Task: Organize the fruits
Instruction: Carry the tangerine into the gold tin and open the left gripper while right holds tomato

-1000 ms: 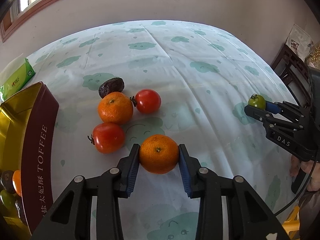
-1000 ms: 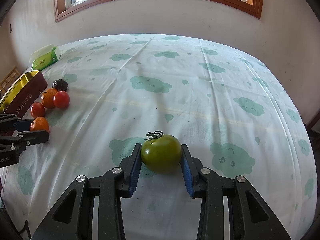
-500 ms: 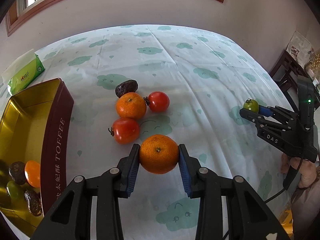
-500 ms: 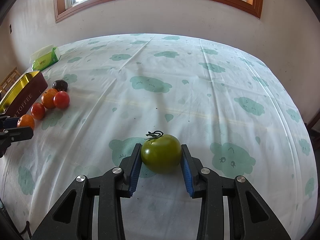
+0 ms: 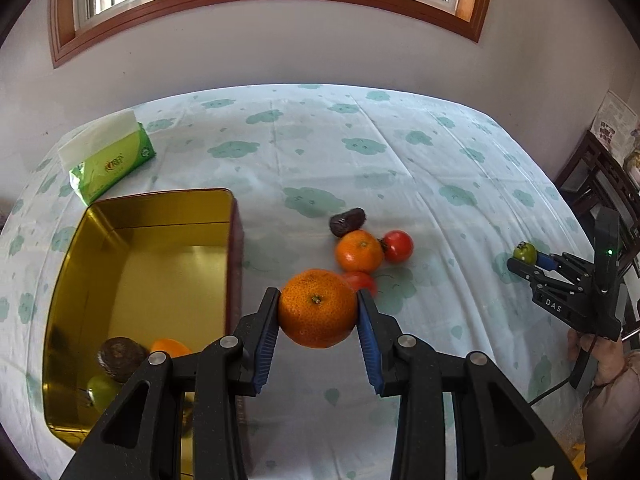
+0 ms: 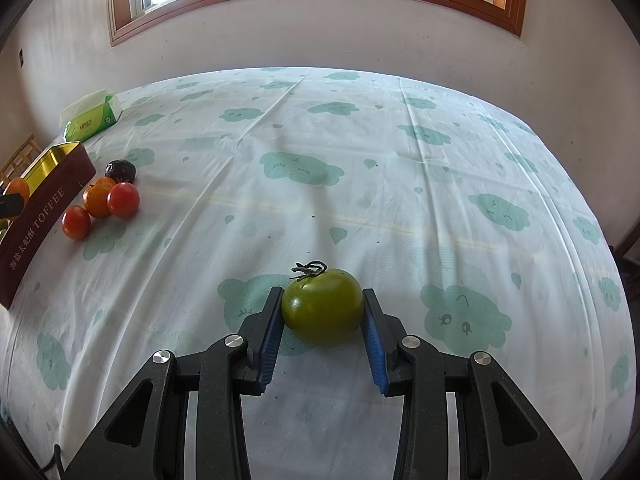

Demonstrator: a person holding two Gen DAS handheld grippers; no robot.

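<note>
My left gripper (image 5: 318, 312) is shut on an orange mandarin (image 5: 317, 307) and holds it in the air just right of the open gold toffee tin (image 5: 160, 248). The tin holds a dark date (image 5: 118, 354), an orange piece (image 5: 170, 346) and a green fruit (image 5: 102, 390). On the cloth lie another mandarin (image 5: 359, 251), a red tomato (image 5: 398, 245), a second red tomato (image 5: 362, 280) partly hidden behind the held mandarin, and a dark date (image 5: 347, 222). My right gripper (image 6: 322, 312) is shut on a green tomato (image 6: 322, 304) low over the cloth, far right of the tin.
A green tissue pack (image 5: 108, 160) lies behind the tin. The table wears a cloud-print cloth (image 6: 360, 152). Dark wooden furniture (image 5: 600, 188) stands past the table's right edge. The wall and window are behind the table.
My left gripper has lifted the mandarin and carried it left toward the tin, so the tin's inside now shows. The right gripper has held still with the green tomato.
</note>
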